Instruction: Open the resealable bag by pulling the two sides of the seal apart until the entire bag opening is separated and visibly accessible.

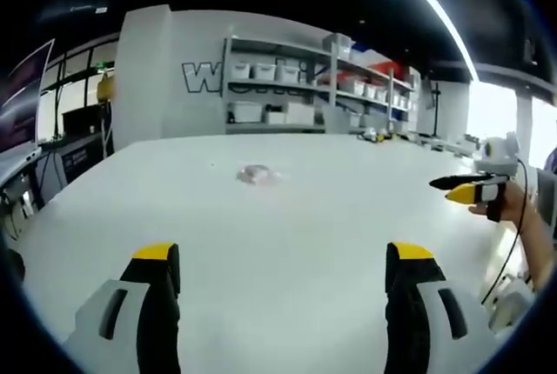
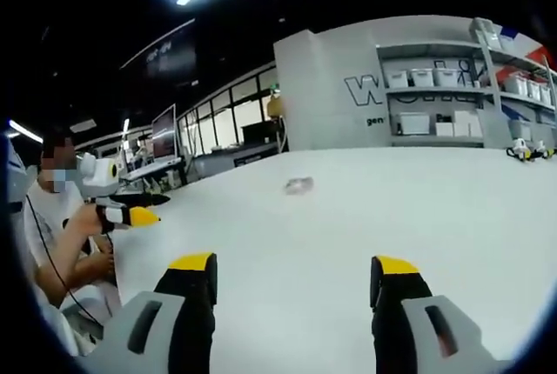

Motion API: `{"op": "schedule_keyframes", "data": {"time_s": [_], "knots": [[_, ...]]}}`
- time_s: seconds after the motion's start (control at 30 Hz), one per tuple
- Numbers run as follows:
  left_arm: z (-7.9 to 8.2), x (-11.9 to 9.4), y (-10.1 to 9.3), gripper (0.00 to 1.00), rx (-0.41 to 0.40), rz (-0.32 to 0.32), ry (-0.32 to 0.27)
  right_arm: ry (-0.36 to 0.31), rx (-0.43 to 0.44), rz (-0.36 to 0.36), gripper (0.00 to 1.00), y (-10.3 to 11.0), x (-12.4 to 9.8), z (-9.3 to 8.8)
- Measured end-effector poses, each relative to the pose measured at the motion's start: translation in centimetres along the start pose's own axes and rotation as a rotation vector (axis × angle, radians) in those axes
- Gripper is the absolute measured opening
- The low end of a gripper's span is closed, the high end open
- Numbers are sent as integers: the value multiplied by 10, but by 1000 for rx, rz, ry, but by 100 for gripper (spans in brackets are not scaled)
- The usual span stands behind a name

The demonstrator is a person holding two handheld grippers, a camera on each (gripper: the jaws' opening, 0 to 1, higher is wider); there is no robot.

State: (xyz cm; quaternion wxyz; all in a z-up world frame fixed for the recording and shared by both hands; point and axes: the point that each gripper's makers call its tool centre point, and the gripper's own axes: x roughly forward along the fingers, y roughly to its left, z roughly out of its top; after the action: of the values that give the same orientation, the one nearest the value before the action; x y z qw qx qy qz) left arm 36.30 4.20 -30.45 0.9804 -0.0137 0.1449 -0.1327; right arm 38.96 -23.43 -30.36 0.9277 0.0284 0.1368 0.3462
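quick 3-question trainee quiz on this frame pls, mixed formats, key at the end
1. True or false: the resealable bag is clamped in the left gripper.
2. In the left gripper view, the right gripper comes in from which side? A) left B) right C) top
3. Fill in: the bag lies on the white ____.

Key
1. False. The bag lies on the table, apart from both grippers; left jaws stand wide apart with nothing between.
2. B, held by a hand.
3. table. The right gripper view shows the same.

The resealable bag (image 1: 258, 175) lies too far off to tell its seal.
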Motion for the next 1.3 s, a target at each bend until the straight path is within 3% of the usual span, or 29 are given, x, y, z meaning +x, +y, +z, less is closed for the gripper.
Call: {"op": "schedule_keyframes", "data": {"time_s": [1.3], "knots": [[2,-1,-4,97,17,-12,2,11,-68,72,68,14,32,26]]}}
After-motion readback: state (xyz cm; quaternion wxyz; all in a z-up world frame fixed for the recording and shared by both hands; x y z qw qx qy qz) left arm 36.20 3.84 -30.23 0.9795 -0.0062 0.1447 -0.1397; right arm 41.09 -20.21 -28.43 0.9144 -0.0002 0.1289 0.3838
